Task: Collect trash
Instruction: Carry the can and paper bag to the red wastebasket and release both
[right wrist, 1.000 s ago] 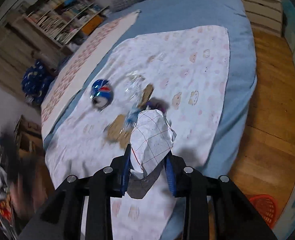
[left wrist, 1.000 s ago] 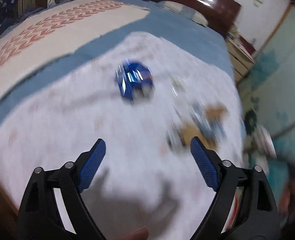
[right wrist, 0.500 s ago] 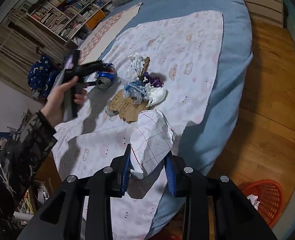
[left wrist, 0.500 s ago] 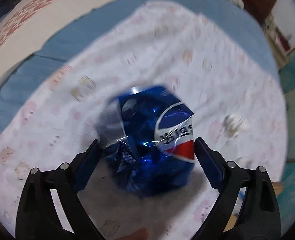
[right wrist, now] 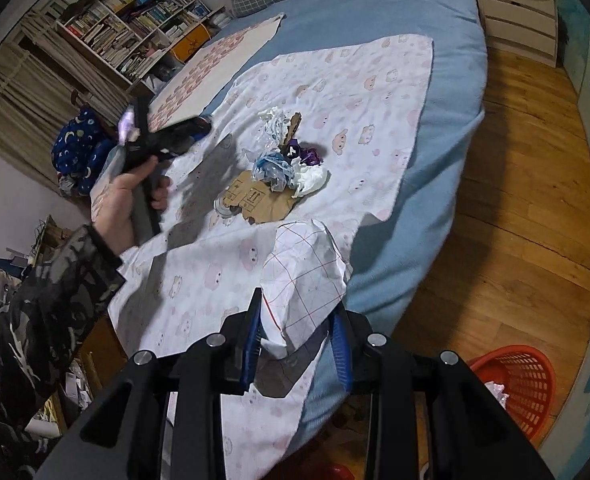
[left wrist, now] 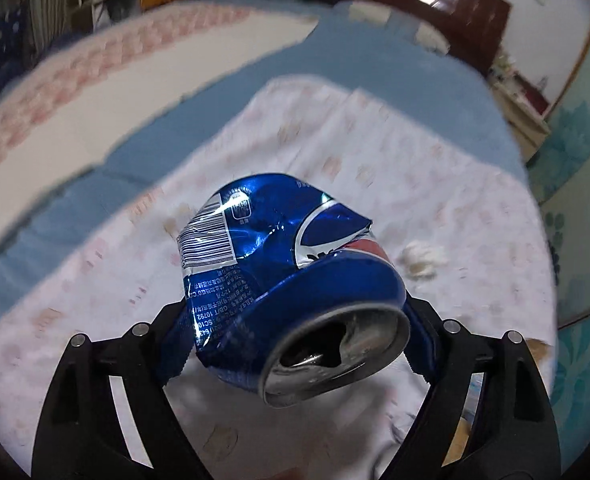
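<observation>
Clamping the crushed can (left wrist: 291,280), left jaws; right's view alone shows jaws pinching paper (right wrist: 303,280).

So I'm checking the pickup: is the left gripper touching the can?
Touching. In the left wrist view, the left gripper has both fingers pressed against the sides of the crushed blue can.

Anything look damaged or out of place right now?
The blue can in the left gripper is crushed and creased. Torn cardboard and crumpled wrappers litter the bed sheet.
</observation>
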{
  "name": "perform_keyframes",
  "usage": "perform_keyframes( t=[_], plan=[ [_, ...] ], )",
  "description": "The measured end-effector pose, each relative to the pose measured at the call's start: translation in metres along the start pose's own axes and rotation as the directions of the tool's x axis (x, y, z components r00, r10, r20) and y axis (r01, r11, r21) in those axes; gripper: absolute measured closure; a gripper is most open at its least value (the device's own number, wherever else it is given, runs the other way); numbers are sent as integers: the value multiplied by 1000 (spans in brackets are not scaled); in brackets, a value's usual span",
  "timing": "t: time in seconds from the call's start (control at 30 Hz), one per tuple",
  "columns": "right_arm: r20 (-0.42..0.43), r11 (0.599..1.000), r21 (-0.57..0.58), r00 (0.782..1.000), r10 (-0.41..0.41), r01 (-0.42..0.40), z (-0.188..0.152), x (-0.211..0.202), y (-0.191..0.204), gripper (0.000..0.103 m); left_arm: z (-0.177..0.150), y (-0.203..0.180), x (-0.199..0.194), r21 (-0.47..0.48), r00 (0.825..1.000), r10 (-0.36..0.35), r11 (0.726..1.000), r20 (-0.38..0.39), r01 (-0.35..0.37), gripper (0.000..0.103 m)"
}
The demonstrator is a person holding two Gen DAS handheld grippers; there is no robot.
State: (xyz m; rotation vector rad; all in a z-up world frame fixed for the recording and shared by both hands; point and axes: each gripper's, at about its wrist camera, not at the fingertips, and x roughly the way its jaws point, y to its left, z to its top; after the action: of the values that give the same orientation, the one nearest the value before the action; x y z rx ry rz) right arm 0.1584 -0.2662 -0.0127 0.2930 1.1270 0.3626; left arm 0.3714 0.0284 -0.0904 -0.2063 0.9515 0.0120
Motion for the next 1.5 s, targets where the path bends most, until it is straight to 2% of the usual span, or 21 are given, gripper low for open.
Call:
perform_keyframes(
  t=[0.17, 0.3, 0.37, 0.47, 0.6, 0.67, 0.77, 0.87, 0.93, 0.97, 1.0, 1.07, 1.17, 1.23, 1.27, 1.33, 1.4, 1.47, 1.5],
  plan=[
    [44, 1000, -10, 999, 5, -5, -12, -37, 5, 72, 3, -29, -90, 88, 995, -42, 996, 91, 34, 19],
    [109, 999, -39, 994, -4, 8, -26, -92, 13, 72, -24, -75, -197, 200, 982, -125, 975, 141, 96, 19],
    [148, 999, -47, 989, -10, 17, -36, -123, 15, 72, -48, -101, -247, 247, 973, -178, 959, 146, 139, 19],
    [207, 999, -29, 978, -22, 29, -63, -178, 7, 72, -101, -145, -313, 324, 958, -248, 926, 143, 191, 19],
    [253, 996, 15, 964, -85, 84, -109, -225, -17, 72, -172, -198, -356, 395, 941, -326, 879, 92, 266, 19],
    [267, 992, 50, 956, -126, 117, -138, -239, -34, 72, -212, -227, -362, 427, 932, -359, 851, 52, 305, 19],
    [266, 974, 110, 938, -221, 199, -185, -242, -69, 72, -266, -267, -345, 464, 914, -403, 802, -41, 375, 19],
    [219, 948, 226, 937, -274, 224, -231, -223, -118, 72, -311, -306, -300, 469, 890, -425, 760, -166, 451, 19],
    [177, 927, 296, 940, -292, 232, -256, -200, -152, 72, -338, -328, -258, 466, 876, -422, 742, -234, 482, 19],
    [154, 913, 322, 938, -309, 248, -266, -189, -168, 72, -349, -339, -232, 455, 859, -428, 729, -280, 512, 19],
    [136, 902, 345, 938, -320, 258, -276, -176, -186, 72, -359, -350, -206, 464, 855, -414, 718, -313, 518, 19],
    [64, 872, 391, 936, -346, 295, -291, -147, -223, 72, -371, -366, -160, 452, 843, -386, 717, -375, 530, 19],
    [-1, 835, 471, 947, -320, 283, -302, -112, -265, 72, -394, -389, -113, 478, 844, -332, 709, -421, 518, 41],
    [-35, 808, 523, 954, -297, 271, -309, -90, -294, 72, -414, -401, -86, 496, 849, -271, 715, -453, 493, 41],
    [-48, 799, 544, 960, -276, 257, -310, -80, -307, 72, -422, -406, -77, 496, 845, -255, 715, -470, 492, 41],
    [-65, 789, 563, 964, -257, 248, -307, -57, -318, 72, -434, -413, -60, 485, 834, -247, 718, -494, 500, 44],
    [-85, 778, 582, 969, -232, 237, -301, -34, -331, 72, -445, -418, -44, 507, 834, -214, 709, -508, 490, 56],
    [-114, 771, 586, 968, -225, 248, -301, -18, -337, 72, -455, -420, -33, 501, 824, -189, 714, -534, 489, 56],
    [-129, 764, 592, 967, -221, 254, -301, -9, -341, 72, -454, -419, -29, 499, 824, -184, 719, -536, 484, 56]
  ],
)
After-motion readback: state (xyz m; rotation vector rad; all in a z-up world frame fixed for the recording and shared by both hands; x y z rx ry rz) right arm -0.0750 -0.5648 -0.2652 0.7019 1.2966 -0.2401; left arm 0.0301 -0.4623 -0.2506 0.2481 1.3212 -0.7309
